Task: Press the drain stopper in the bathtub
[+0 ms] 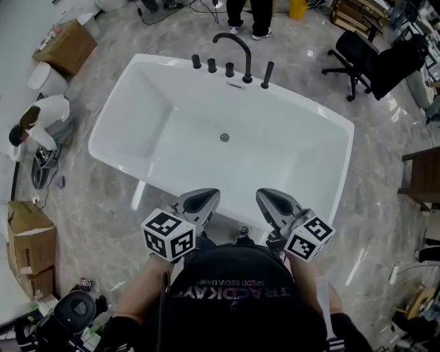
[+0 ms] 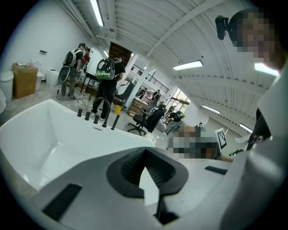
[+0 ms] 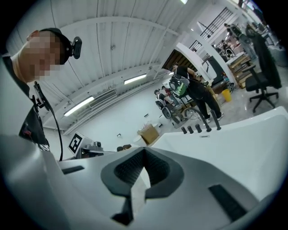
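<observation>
Left hand-held gripper (image 1: 200,202) and right hand-held gripper (image 1: 278,203) closed (empty).

Glossy white bathtub (image 1: 165,117), matt black faucet (image 1: 234,48)

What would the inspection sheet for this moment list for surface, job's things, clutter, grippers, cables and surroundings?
Surface: marble-patterned floor; white bathtub, nothing inside.
Job's things: drain stopper mid-floor of the bathtub, untouched; black faucet at the far rim.
Clutter: cardboard boxes on the floor at left.
Grippers: left gripper and right gripper both shut, empty, over the near rim, far from the stopper.
Cables: loose cables on the floor beyond the tub.
Surroundings: office chair; person standing behind the faucet.
</observation>
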Motion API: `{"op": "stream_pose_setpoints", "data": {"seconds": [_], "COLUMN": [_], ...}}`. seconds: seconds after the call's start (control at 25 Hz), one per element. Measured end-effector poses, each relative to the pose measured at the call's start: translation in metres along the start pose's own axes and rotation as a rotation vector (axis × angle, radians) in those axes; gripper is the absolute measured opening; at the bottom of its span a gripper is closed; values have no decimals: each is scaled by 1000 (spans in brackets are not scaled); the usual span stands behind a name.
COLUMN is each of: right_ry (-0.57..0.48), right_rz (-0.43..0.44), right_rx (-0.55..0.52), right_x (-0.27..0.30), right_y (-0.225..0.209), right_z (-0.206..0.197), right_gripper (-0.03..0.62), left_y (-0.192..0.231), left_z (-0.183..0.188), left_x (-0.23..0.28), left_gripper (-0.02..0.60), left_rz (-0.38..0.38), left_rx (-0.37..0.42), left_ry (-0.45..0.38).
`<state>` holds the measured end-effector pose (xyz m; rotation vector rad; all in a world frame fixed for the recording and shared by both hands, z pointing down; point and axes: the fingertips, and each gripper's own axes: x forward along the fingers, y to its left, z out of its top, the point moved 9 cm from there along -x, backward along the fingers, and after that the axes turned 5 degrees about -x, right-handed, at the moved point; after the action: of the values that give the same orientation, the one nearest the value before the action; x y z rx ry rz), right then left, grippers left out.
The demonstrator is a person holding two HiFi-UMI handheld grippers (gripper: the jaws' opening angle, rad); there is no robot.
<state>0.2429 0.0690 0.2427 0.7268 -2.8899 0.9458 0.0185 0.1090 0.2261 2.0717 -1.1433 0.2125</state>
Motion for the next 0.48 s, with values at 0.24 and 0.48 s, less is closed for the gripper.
{"op": "stream_pose_setpoints", "data": {"seconds": [0.24,0.48], "right_ry": [-71,-120], "right_rz": [-117,-169], "right_rx": [47,58], "right_x": [25,66], "right_y": [13,33], "right_z": [1,-1], "right_gripper": [12,11], "left_y": [33,76], "left_z": [20,42], "left_x": [-4,-22], "left_gripper": [6,6], "left_rz": [-75,-107], "left_rx": [36,56], "left_ry": [98,110]}}
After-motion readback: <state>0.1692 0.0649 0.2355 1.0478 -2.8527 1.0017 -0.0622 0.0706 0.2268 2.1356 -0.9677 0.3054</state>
